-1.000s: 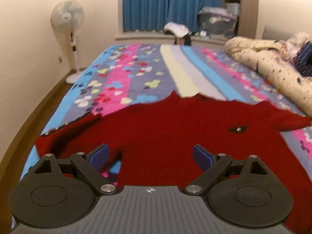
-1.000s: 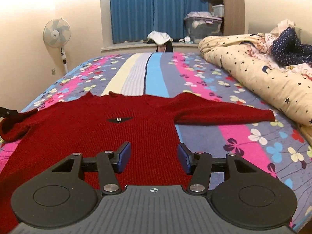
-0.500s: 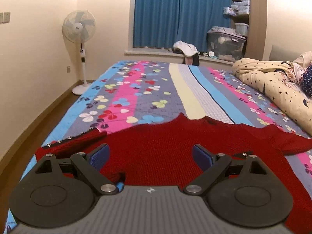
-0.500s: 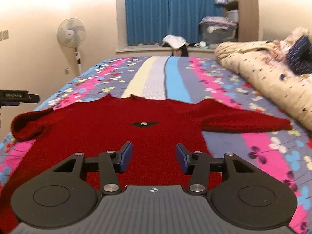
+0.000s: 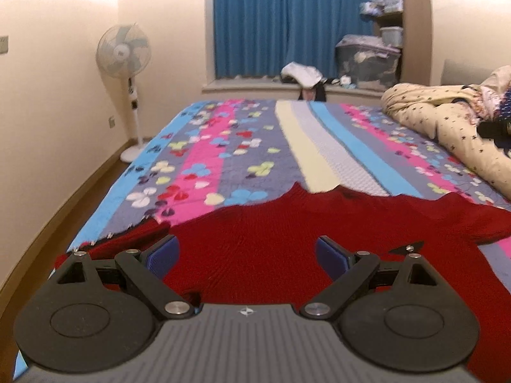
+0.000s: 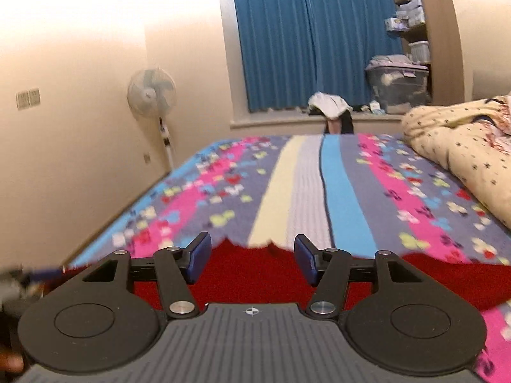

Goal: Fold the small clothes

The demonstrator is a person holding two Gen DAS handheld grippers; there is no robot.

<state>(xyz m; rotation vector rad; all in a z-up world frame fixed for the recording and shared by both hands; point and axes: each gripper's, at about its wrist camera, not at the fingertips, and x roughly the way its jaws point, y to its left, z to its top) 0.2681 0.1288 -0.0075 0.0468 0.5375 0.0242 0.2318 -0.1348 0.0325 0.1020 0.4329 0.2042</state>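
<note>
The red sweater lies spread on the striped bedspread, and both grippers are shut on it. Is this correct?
Not quite. The red sweater lies on the striped bedspread, but both wrist views show the left gripper and right gripper open, holding nothing.

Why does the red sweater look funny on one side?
The red sweater lies mostly flat on the bed, but its sleeve on the view's left is bunched and folded near the bed's edge. Both grippers, left and right, are open and empty.

Left black two-finger gripper with blue pads [image 5: 247, 257]: jaws spread wide, nothing between. Right black two-finger gripper with blue pads [image 6: 252, 260]: jaws likewise apart, nothing between.
</note>
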